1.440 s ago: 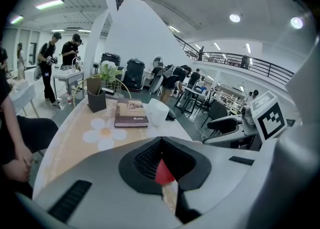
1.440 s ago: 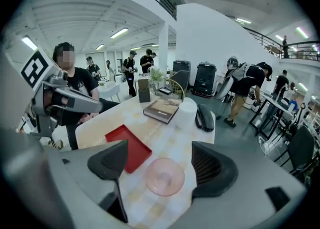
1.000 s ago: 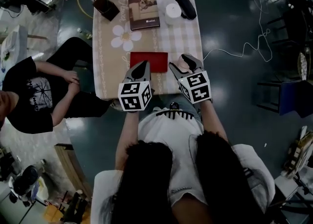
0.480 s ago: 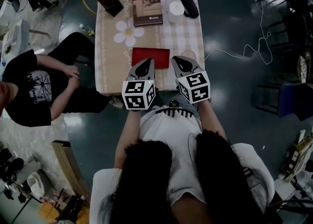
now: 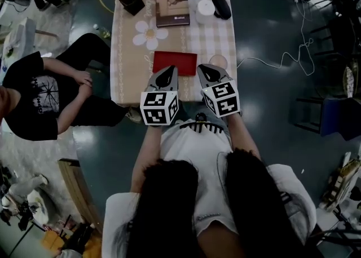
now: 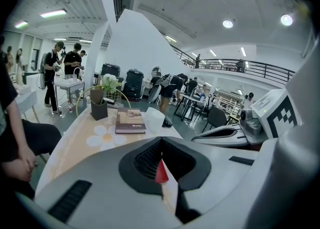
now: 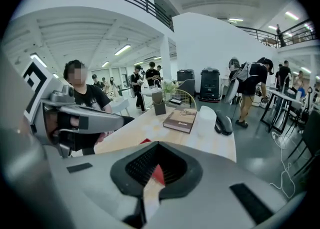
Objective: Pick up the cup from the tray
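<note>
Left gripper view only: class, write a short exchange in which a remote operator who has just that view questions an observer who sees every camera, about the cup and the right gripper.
Operator: I can't find the cup from here. Where is it?
Observer: The head view shows the cup standing on the checked cloth, to the right of the red tray and not on it.
Operator: Is the right gripper holding anything?
Observer: No. Its own view shows the right gripper with its fingers together and nothing between them.
</note>
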`<state>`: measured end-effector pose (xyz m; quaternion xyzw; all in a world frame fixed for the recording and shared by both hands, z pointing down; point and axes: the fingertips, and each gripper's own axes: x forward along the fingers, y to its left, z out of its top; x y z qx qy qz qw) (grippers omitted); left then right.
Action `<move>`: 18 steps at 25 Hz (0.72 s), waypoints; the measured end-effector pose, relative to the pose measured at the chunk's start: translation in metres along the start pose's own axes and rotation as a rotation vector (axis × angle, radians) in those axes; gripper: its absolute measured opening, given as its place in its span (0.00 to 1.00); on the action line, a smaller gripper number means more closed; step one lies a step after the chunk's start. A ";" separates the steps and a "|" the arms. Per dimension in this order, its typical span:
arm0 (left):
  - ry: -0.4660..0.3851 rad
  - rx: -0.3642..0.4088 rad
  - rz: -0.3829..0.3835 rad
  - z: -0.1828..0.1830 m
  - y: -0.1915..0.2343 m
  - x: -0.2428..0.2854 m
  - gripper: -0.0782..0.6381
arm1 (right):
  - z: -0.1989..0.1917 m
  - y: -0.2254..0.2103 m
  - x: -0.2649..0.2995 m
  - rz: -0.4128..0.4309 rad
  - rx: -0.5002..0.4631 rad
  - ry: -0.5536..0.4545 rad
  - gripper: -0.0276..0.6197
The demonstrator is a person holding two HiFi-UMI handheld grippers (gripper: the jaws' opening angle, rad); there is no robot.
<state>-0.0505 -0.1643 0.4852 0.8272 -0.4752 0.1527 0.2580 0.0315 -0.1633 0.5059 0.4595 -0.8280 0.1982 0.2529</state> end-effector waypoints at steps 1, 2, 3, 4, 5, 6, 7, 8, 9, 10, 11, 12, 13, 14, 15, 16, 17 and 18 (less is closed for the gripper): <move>-0.001 -0.001 0.000 0.000 0.000 0.000 0.12 | 0.000 0.000 0.000 0.004 0.006 -0.002 0.05; -0.001 -0.002 0.001 -0.001 0.000 0.000 0.12 | 0.000 0.001 0.000 0.005 0.008 -0.003 0.05; -0.001 -0.003 0.001 -0.002 0.000 0.000 0.12 | 0.000 0.001 0.000 0.004 0.006 -0.004 0.05; 0.000 -0.005 0.002 -0.003 0.000 -0.001 0.12 | 0.000 0.001 -0.001 0.002 0.003 -0.003 0.05; 0.001 -0.006 0.003 -0.003 0.000 -0.001 0.12 | 0.000 0.001 -0.001 0.000 0.001 -0.002 0.05; 0.002 -0.006 0.004 -0.004 0.000 -0.002 0.12 | -0.001 0.001 -0.002 -0.001 0.001 -0.002 0.05; 0.002 -0.007 0.004 -0.005 0.000 -0.002 0.12 | -0.001 0.000 -0.002 -0.002 0.000 -0.002 0.05; 0.002 -0.008 0.003 -0.006 0.000 -0.002 0.12 | -0.002 -0.001 -0.002 -0.003 0.000 -0.002 0.05; 0.002 -0.009 0.002 -0.007 -0.001 -0.002 0.12 | -0.003 -0.002 -0.002 -0.005 0.000 -0.002 0.05; 0.002 -0.010 0.001 -0.008 -0.002 -0.002 0.12 | -0.004 -0.002 -0.003 -0.006 0.001 -0.001 0.05; 0.002 -0.010 -0.001 -0.009 -0.003 -0.004 0.12 | -0.005 -0.003 -0.004 -0.008 0.001 -0.001 0.05; 0.001 -0.008 -0.002 -0.009 -0.004 -0.005 0.12 | -0.006 -0.003 -0.006 -0.010 0.002 -0.001 0.05; -0.001 -0.004 -0.003 -0.009 -0.005 -0.006 0.12 | -0.006 -0.004 -0.007 -0.012 0.002 -0.001 0.05; -0.004 -0.001 -0.002 -0.009 -0.006 -0.006 0.12 | -0.006 -0.005 -0.007 -0.016 0.002 -0.001 0.05; -0.006 0.000 -0.001 -0.008 -0.006 -0.007 0.12 | -0.007 -0.006 -0.007 -0.019 0.002 -0.002 0.05; -0.008 0.000 0.000 -0.008 -0.006 -0.007 0.12 | -0.006 -0.006 -0.008 -0.022 0.002 -0.003 0.05; -0.011 0.000 0.002 -0.008 -0.006 -0.007 0.12 | -0.006 -0.006 -0.008 -0.024 0.003 -0.006 0.05; -0.015 0.000 0.003 -0.007 -0.006 -0.008 0.12 | -0.006 -0.006 -0.009 -0.026 0.002 -0.008 0.05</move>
